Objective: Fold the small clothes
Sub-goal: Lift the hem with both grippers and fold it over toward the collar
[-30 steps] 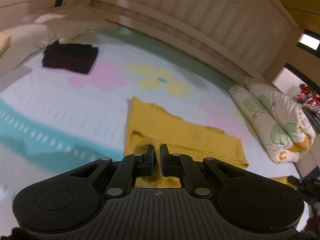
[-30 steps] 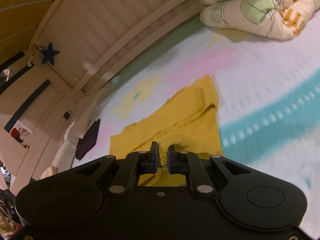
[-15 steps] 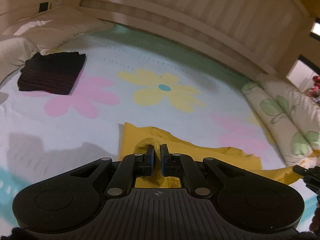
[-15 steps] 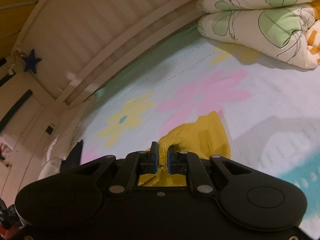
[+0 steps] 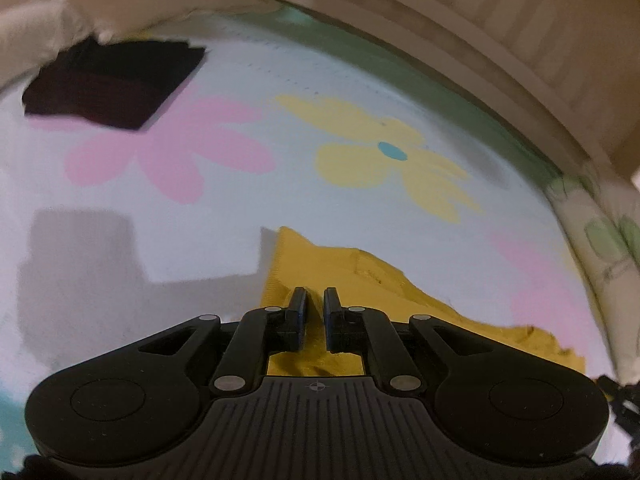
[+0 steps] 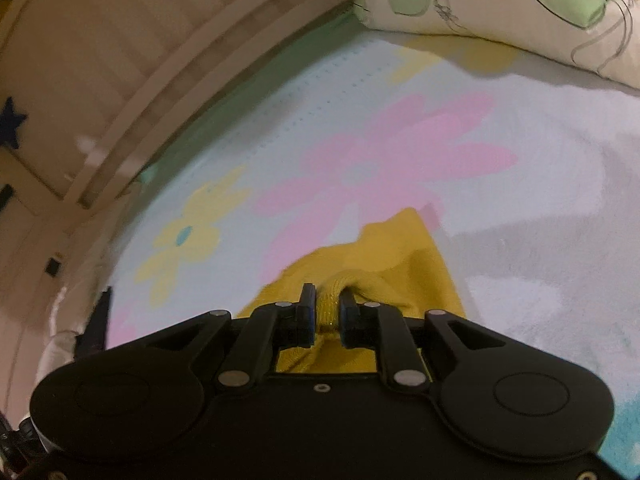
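Left wrist view first: the left gripper point(image 5: 315, 300) has its fingers nearly together, pinching a bit of the yellow garment point(image 5: 352, 280), which lies low on the flowered bedspread point(image 5: 224, 200) with the grip right at its edge. My guess is the edge has been carried over to make a fold and is about to be laid flat, hence the low, forward-tilted hold. The fabric looks like a soft ribbed knit, a bit rumpled, with a raised seam near the middle. Far back sits a dark folded cloth point(image 5: 116, 84), squared off neatly, next to a white pillow point(image 5: 40, 28). A slatted wooden rail point(image 5: 500, 32) curves around behind.

Right wrist view: the right gripper point(image 6: 327, 300) has just been opening, and its jaws stand narrowly apart with a bunched ribbed hem of the same yellow garment point(image 6: 380, 264) between them. Whether the pads are pressing it, I can't really tell. Looks like a release onto the spread point(image 6: 520, 240). A puffy rolled quilt point(image 6: 500, 4) with green leaf print sits at the back.
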Action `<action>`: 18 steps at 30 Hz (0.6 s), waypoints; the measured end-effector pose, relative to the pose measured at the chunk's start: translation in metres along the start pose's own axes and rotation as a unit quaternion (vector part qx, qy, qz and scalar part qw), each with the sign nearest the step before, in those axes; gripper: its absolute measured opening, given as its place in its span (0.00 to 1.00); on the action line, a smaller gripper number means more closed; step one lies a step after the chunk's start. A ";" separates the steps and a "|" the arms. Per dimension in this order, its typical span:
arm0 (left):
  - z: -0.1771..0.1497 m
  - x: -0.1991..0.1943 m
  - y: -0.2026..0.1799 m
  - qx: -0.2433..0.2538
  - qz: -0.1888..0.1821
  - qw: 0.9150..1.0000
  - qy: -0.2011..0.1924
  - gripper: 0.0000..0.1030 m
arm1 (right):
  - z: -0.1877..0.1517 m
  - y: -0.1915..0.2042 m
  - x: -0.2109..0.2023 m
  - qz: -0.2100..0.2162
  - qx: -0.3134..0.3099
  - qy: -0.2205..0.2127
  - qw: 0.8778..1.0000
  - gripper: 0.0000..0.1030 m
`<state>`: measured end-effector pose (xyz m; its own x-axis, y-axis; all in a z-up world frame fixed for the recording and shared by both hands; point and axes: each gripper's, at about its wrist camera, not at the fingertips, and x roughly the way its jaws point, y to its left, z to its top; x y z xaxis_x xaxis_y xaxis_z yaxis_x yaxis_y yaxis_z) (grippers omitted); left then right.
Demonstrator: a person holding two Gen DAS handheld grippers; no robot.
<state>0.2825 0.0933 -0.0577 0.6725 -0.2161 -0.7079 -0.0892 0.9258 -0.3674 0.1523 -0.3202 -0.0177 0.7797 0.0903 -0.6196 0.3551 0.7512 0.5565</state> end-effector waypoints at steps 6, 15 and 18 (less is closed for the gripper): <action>0.000 -0.006 0.005 0.011 -0.005 1.000 -0.008 0.50 | -0.001 0.003 -0.014 -0.002 -0.050 -0.058 0.997 0.69; -0.057 -0.047 -0.047 0.190 -0.018 0.981 -0.032 0.56 | -0.033 0.033 -0.040 0.011 -0.241 -0.051 0.969 0.69; -0.086 -0.050 -0.058 0.236 -0.023 0.971 -0.015 0.56 | -0.052 0.037 -0.046 0.028 -0.287 -0.023 0.957 0.69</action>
<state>0.1906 0.0234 -0.0528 0.6889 -0.2587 -0.6771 0.2846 0.9557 -0.0755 0.1029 -0.2620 0.0025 0.8161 0.1226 -0.5647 -0.0197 0.9826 0.1848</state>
